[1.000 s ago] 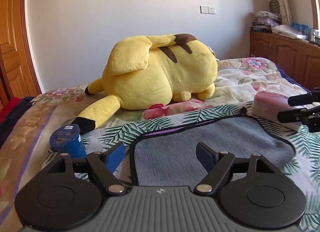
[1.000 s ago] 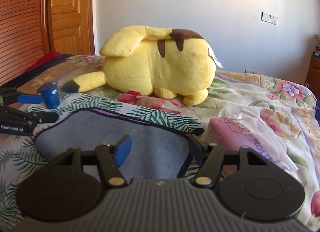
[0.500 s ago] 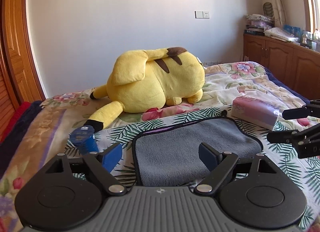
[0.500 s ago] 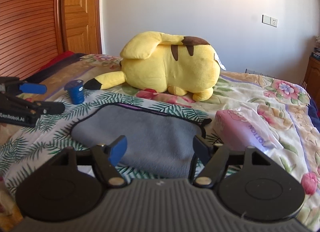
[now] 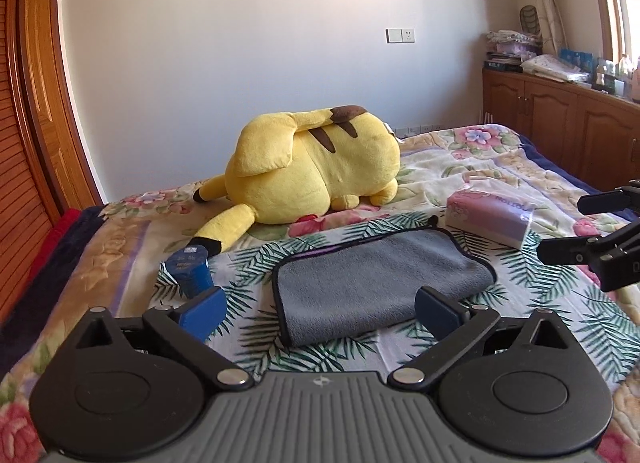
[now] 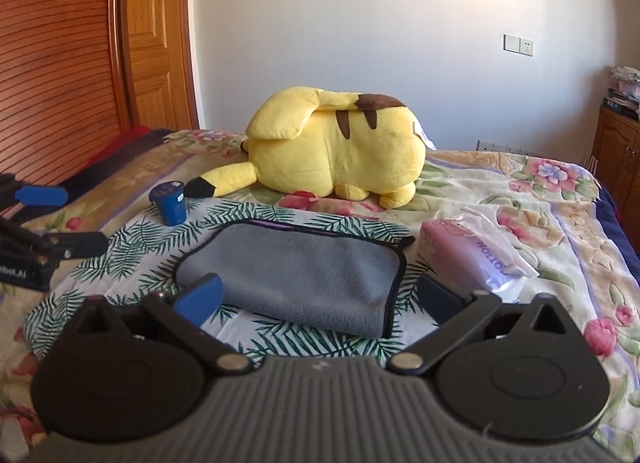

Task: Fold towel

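Lying folded towel point(image 5: 380, 283), long axis crosswise between parted tongs.

Few texts can be read. On the clear wrapper of the pink tissue pack point(image 6: 472, 259), right of centre in the right wrist view, stand dark capitals turned upside down, reading about "NOTTON"; the first letters are uncertain. The same print shows on the pack point(image 5: 490, 215) in the left wrist view, right of centre, partly lost in glare. At the left edge of the right wrist view, the black body of the left gripper point(image 6: 60, 219) bears white letters cut by the frame, "botLAI". The small blue jar point(image 5: 192, 269) carries a pale label on lid and side, too small to read.
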